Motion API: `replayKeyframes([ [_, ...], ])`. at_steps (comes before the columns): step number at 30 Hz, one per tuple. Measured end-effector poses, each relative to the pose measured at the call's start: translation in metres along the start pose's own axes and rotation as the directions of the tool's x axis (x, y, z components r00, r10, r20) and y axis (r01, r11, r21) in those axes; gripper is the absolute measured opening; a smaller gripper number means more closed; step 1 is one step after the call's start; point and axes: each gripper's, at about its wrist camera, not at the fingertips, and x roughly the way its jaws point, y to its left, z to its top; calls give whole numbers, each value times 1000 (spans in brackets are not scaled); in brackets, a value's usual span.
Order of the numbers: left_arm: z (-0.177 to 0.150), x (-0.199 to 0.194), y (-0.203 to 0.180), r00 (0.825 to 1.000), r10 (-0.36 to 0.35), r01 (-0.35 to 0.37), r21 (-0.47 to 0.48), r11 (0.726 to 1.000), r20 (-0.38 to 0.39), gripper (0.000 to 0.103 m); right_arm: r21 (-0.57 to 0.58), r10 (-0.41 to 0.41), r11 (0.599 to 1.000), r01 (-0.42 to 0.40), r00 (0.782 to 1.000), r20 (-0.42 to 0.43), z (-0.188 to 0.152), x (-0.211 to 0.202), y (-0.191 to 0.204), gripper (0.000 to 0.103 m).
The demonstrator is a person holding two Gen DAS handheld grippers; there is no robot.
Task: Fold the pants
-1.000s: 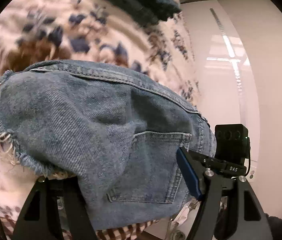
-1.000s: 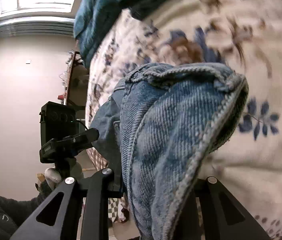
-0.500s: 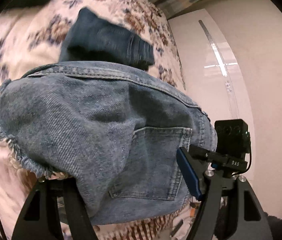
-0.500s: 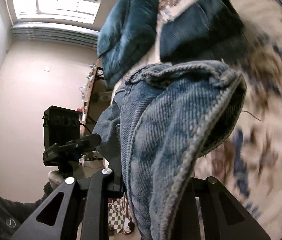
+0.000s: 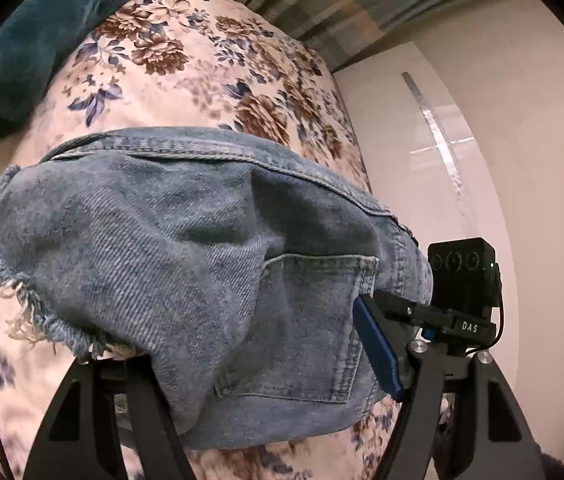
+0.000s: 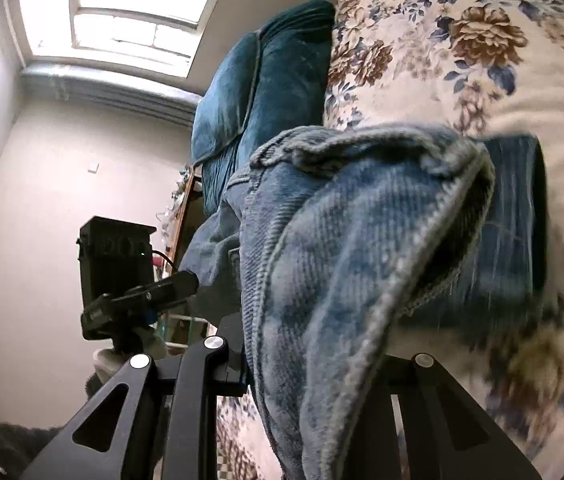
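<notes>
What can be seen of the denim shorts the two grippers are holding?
The denim shorts are faded blue, with a frayed whitish leg hem, a stitched waistband and a back pocket. They hang bunched and draped over the left gripper, lifted above the floral bedspread. In the right wrist view their thick seamed edge drapes between the right gripper fingers. Both grips are hidden by cloth.

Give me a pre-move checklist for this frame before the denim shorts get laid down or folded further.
1. Left hand-held gripper has denim shorts between its fingers: ok.
2. Right hand-held gripper grips the shorts' edge: ok.
3. Shorts lifted off the floral bedspread: cannot tell; most of the drape is hidden.
4. Landing area free: not ok; another folded dark denim piece lies just behind the shorts.
5. Back pocket lying flat: ok.
6. Teal pillow out of the way: ok.
</notes>
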Motion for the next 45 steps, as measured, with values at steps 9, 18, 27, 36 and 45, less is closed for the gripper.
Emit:
replayKeyframes([
  [9,61,108,64,987,94,-104,-74,992,-128,68,142,-216,963,229,972,-96,64,45,-107,34],
  [18,46,107,86,962,238,-246,-51,968,-132,70,160,-401,903,400,916,-27,73,5,-106,74],
  [27,32,96,49,874,481,-479,44,877,-67,70,-14,-801,597,802,597,41,48,12,-44,87],
  [36,-22,25,-11,796,598,-603,37,797,98,81,4,-871,471,882,465,156,-46,-19,45,91],
  [45,-92,-80,-94,746,634,-653,37,757,201,93,18,-861,433,901,407,305,-128,-88,182,93],
])
